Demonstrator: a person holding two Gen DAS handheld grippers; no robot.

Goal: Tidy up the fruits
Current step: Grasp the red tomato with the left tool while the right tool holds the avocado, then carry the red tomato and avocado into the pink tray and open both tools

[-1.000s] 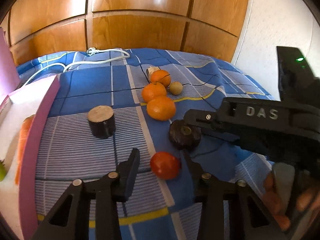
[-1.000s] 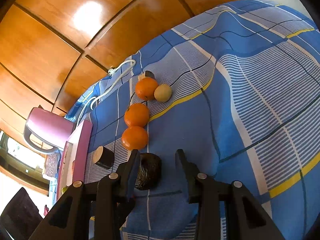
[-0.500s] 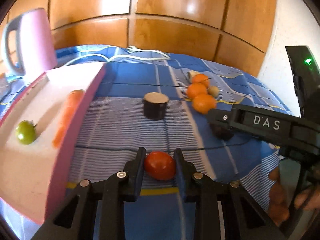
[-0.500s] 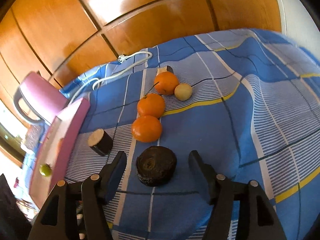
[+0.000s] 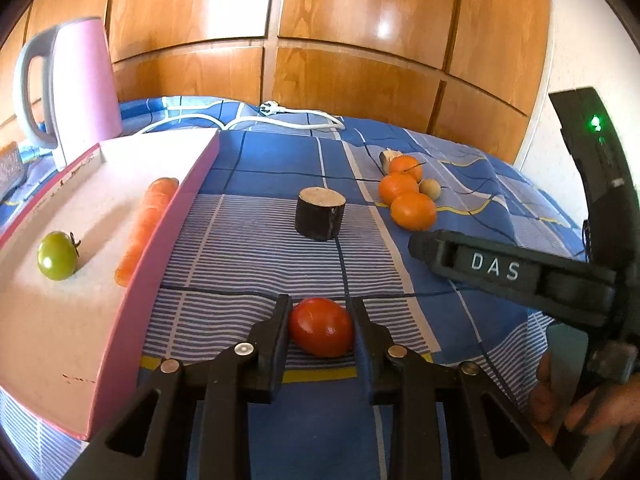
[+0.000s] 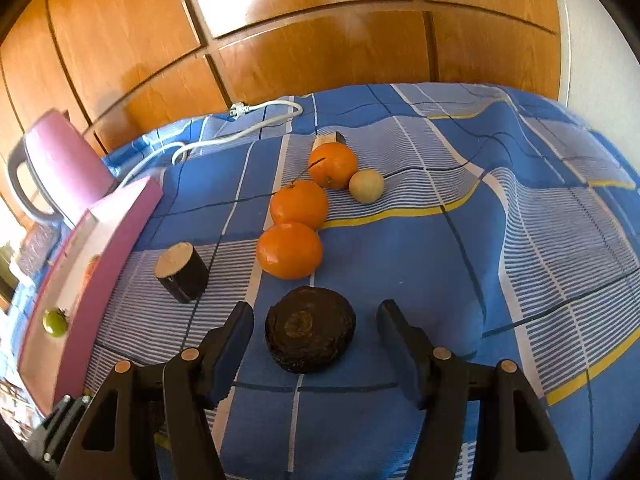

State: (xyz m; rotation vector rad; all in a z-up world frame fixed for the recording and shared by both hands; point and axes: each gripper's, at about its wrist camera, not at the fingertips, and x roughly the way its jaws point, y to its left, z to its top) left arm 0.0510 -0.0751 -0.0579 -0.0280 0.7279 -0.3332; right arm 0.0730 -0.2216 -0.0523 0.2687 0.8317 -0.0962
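Red tomato (image 5: 321, 327), roundish, axis unclear.

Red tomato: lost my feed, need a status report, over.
Left gripper shut on red tomato. Right gripper open, straddling dark disc, not touching. Pink tray alongside, path clear.

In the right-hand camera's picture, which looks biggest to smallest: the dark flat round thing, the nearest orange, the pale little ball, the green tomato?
1. Dark round disc, though it is nearest the camera.
2. Nearest orange.
3. Pale ball.
4. Green tomato.
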